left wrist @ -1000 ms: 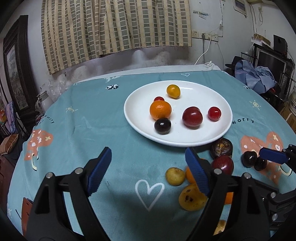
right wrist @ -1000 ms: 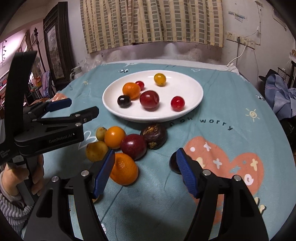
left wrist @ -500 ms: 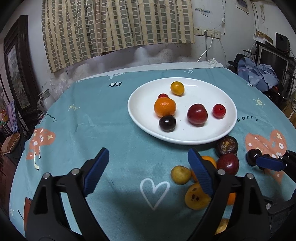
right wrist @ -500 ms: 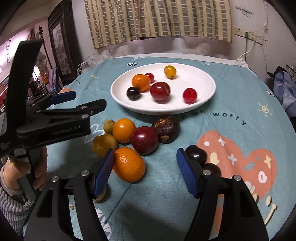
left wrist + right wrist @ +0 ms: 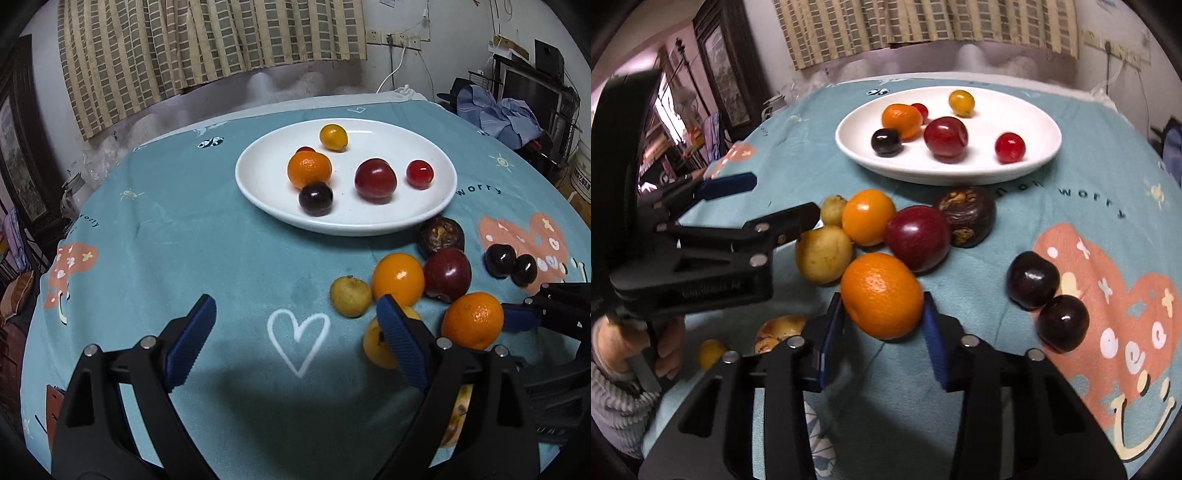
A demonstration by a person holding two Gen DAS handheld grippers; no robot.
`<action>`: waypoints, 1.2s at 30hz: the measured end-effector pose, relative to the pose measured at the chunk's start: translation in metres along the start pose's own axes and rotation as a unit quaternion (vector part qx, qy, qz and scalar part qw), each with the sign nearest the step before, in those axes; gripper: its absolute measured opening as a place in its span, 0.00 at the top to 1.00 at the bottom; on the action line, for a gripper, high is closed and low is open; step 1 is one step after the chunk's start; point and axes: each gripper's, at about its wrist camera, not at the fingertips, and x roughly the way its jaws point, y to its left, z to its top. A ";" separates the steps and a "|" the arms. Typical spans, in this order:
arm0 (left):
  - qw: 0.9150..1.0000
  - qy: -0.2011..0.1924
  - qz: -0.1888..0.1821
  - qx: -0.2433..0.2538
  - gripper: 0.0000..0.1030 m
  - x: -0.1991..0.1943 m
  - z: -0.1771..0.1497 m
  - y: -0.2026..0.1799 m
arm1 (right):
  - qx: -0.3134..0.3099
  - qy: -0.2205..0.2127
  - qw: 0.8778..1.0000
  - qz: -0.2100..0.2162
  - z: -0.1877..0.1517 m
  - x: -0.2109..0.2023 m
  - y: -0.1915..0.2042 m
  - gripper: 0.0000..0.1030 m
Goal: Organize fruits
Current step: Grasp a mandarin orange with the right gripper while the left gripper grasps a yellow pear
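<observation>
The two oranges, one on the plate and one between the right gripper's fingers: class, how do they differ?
The plate orange rests on the white plate; the gripped orange sits on the tablecloth. Nothing grips the plate orange; the right gripper is closing around the gripped orange. Both are round and bright orange.

Curtain [image 5: 207, 48]: striped beige-green, hangs on back wall
Desk cloth [image 5: 207, 236]: teal, printed hearts (white outline heart near front edge)
Wall socket [image 5: 400, 37]: white cable plugged in
Clothes [image 5: 502, 118]: blue heap, far right
</observation>
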 end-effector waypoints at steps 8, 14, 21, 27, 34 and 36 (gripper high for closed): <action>0.999 -0.022 -0.048 0.009 0.12 -0.011 -0.002 -0.009 | 0.058 -0.075 0.995 -0.026 0.012 -0.040 -0.033 0.60; 0.996 0.004 -0.063 0.058 0.12 0.002 -0.008 -0.035 | 0.021 -0.081 0.994 -0.064 0.011 -0.038 -0.018 0.60; 0.994 0.034 -0.086 0.061 0.26 0.017 -0.010 -0.041 | 0.008 -0.083 0.992 -0.091 0.011 -0.037 -0.018 0.60; 0.991 0.047 -0.108 0.063 0.62 0.021 -0.011 -0.045 | -0.002 -0.085 0.991 -0.105 0.010 -0.036 -0.017 0.61; 0.991 0.039 -0.105 0.074 0.63 0.019 -0.011 -0.048 | -0.005 -0.086 0.990 -0.112 0.010 -0.036 -0.016 0.61; 0.991 0.034 -0.105 0.070 0.63 0.016 -0.010 -0.047 | -0.005 -0.087 0.990 -0.112 0.010 -0.036 -0.016 0.61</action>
